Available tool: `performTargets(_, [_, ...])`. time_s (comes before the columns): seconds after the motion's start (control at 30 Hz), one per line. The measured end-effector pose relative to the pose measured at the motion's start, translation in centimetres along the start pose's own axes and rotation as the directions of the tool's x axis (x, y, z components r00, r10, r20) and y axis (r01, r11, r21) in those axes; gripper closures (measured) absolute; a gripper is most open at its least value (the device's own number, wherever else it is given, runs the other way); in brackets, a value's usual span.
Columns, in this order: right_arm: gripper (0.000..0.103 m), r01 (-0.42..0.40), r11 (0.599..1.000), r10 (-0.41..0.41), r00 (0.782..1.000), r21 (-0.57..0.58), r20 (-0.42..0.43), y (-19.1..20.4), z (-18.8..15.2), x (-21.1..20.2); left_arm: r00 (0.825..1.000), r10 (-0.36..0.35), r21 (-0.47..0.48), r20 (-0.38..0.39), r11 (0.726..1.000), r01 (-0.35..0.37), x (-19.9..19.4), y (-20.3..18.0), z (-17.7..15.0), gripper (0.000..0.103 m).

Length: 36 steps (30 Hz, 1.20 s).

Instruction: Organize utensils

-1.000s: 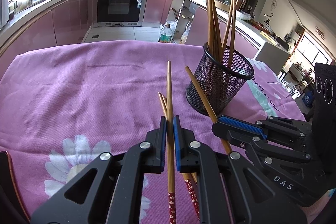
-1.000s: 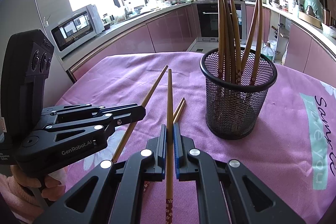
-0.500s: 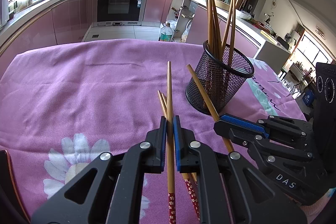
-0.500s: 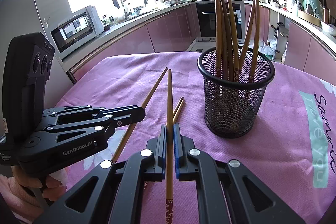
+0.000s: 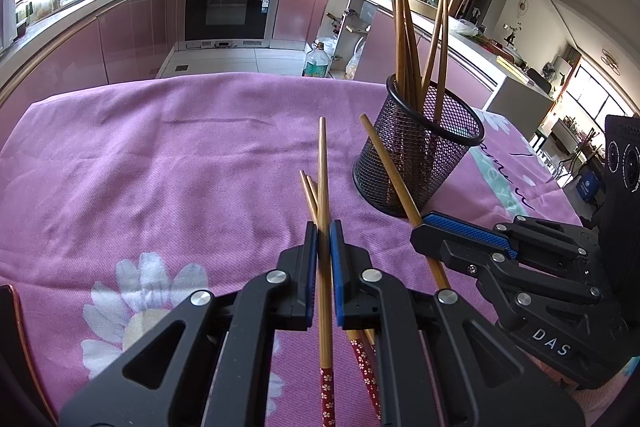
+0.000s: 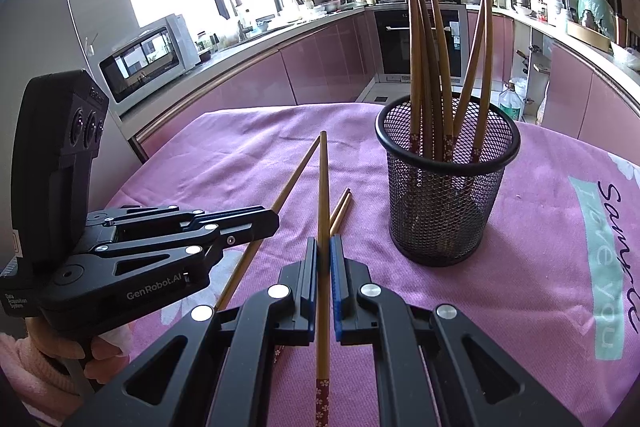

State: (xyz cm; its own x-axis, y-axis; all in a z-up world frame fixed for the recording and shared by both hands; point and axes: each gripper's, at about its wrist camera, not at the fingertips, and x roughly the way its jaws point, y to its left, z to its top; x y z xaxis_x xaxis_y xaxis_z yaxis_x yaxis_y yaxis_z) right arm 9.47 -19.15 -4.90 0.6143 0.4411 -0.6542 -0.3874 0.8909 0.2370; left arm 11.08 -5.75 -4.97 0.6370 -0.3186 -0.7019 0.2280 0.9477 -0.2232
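Observation:
My left gripper (image 5: pixel 324 227) is shut on a wooden chopstick (image 5: pixel 322 163) that points forward above the purple cloth. My right gripper (image 6: pixel 323 241) is shut on another chopstick (image 6: pixel 322 179); it also shows in the left wrist view (image 5: pixel 420 229) with its chopstick (image 5: pixel 384 163) slanting up beside the holder. A black mesh holder (image 6: pixel 444 187) stands upright with several chopsticks in it, ahead and right of both grippers, and shows in the left wrist view (image 5: pixel 420 163). Two more chopsticks (image 5: pixel 310 191) lie on the cloth under the left gripper.
The table is covered with a purple cloth (image 5: pixel 160 167) with a white flower print. The left gripper body (image 6: pixel 120 259) shows at the left of the right wrist view. Kitchen counters and an oven (image 5: pixel 232 3) stand beyond the far edge.
Both grippers have risen and tilted slightly with their chopsticks; the holder now sits a little lower in both views. Grips are unchanged.

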Motion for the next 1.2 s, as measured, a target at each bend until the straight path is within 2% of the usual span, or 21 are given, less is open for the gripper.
performTargets(0.63, [0.098,0.001,1.000,-0.001,1.000,0.007,-0.022,0.0,-0.3,0.6,1.000,0.006,-0.008,-0.018,1.000,-0.006,0.6,0.1,-0.5,0.096])
performTargets(0.83, [0.095,0.004,1.000,-0.002,0.998,0.031,-0.061,-0.8,-0.7,1.8,0.997,0.003,-0.023,-0.075,1.000,-0.005,2.3,0.5,-1.0,0.091])
performTargets(0.9, [0.095,0.011,0.999,-0.008,0.997,0.038,-0.076,-1.1,-1.1,2.3,0.997,0.006,-0.029,-0.081,1.000,-0.009,2.6,0.8,-1.2,0.085])
performTargets(1.0, [0.094,0.017,0.999,-0.014,0.997,0.046,-0.080,-1.3,-1.5,2.3,0.997,0.025,-0.036,-0.071,0.999,-0.028,2.6,1.2,-1.4,0.059])
performTargets(1.07, [0.083,0.024,0.999,-0.020,0.998,0.048,-0.067,-1.5,-1.5,2.0,0.997,0.048,-0.031,-0.054,0.998,-0.049,2.4,1.2,-1.5,0.041])
performTargets(1.1, [0.069,0.027,0.998,-0.024,0.998,0.049,-0.054,-1.5,-1.5,1.8,0.997,0.060,-0.030,-0.048,0.998,-0.061,2.4,1.2,-1.5,0.037])
performTargets(1.13, [0.062,0.029,0.999,-0.027,0.999,0.046,-0.042,-1.6,-1.5,1.5,0.996,0.076,-0.031,-0.042,0.997,-0.077,2.3,1.3,-1.6,0.029])
performTargets(1.2, [0.057,0.032,0.998,-0.031,0.999,0.049,-0.027,-1.9,-1.6,1.1,0.995,0.098,-0.041,-0.028,0.994,-0.099,2.0,1.7,-1.6,0.018])
